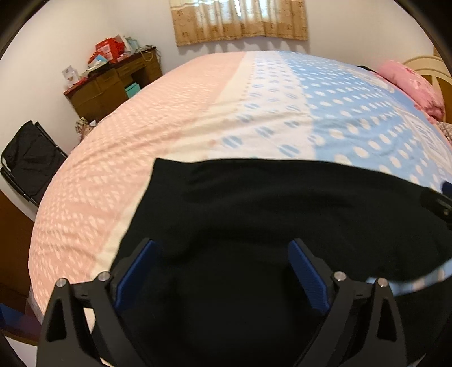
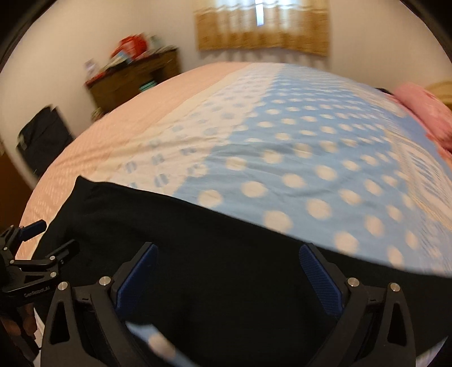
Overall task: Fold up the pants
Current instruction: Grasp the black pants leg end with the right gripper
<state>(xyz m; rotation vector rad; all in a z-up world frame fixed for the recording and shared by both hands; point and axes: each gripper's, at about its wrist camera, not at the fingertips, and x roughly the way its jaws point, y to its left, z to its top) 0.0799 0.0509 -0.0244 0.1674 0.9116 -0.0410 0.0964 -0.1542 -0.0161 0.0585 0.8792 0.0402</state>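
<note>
Across the bed [image 1: 175,118] stretches a cover in bands: pink with white marks at left, cream in the middle, blue with white dots at right. Black pants [image 1: 254,225] lie flat on its near edge. Above them the left gripper [image 1: 223,245] and the right gripper [image 2: 228,251] hang with jaws spread wide, nothing between the pads. Against the far white wall stand a cluttered wooden desk [image 1: 113,82] and a curtained window [image 1: 240,19]; a pink pillow [image 1: 415,84] sits far right.
</note>
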